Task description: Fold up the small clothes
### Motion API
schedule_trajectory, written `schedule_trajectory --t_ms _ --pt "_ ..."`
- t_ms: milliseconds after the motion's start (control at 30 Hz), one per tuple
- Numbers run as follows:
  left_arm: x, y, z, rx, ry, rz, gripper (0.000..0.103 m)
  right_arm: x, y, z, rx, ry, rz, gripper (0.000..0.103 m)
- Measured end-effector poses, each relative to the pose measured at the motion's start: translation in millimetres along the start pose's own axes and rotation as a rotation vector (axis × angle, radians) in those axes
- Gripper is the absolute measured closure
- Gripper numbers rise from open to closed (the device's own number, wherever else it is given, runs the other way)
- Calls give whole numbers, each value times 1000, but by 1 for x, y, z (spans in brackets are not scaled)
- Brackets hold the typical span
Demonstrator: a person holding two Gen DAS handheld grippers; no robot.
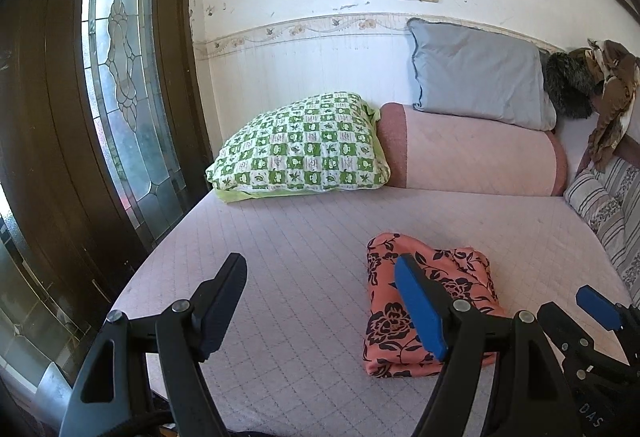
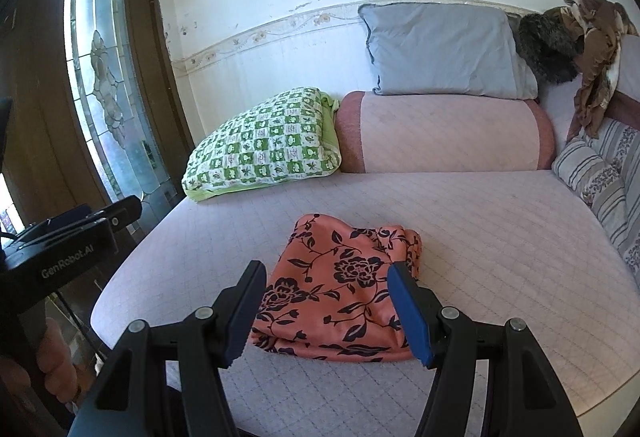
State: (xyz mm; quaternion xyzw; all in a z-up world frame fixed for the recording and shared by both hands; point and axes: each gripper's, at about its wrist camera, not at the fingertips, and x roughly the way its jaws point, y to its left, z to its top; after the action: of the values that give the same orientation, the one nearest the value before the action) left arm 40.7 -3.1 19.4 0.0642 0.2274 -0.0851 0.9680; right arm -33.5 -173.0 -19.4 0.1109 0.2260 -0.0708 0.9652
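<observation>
A folded salmon-pink cloth with a black flower print [image 1: 428,301] lies on the pink quilted bed [image 1: 300,237]; it also shows in the right wrist view [image 2: 340,289]. My left gripper [image 1: 320,305] is open and empty, above the bed, with the cloth behind its right finger. My right gripper [image 2: 328,317] is open and empty, held just in front of the cloth, which shows between its fingers. The right gripper's fingertip [image 1: 598,307] shows at the far right of the left wrist view; the left gripper's body [image 2: 72,237] shows at the left of the right wrist view.
A green checked pillow [image 1: 300,149] and a pink bolster [image 1: 472,153] lie at the bed's far end, with a blue pillow [image 1: 476,77] on top. Striped cushions [image 1: 608,213] and brown clothes [image 1: 612,93] are at the right. A glass-paned door [image 1: 120,77] stands at the left.
</observation>
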Motion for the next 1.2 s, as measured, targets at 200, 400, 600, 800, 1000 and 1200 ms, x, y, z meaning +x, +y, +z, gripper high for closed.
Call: schedule_trajectory --t_ms 200,400,600,800,1000,1200 --pt "-16 5 7 -8 -22 0 26 -10 7 8 -15 -19 -6 36" --pt "-29 8 11 -12 -43 -17 26 -23 6 14 -14 -44 -10 36" --pt "-42 5 15 14 -65 -22 26 -33 7 17 -27 -71 -7 36" --pt "-44 12 21 2 -73 -24 26 -32 9 19 -29 -74 5 36" --pt "-39 12 27 -4 -68 -19 26 -22 10 23 -30 -66 24 36" --pt "-19 15 29 -58 -51 -124 14 0 11 24 -27 -35 41 36"
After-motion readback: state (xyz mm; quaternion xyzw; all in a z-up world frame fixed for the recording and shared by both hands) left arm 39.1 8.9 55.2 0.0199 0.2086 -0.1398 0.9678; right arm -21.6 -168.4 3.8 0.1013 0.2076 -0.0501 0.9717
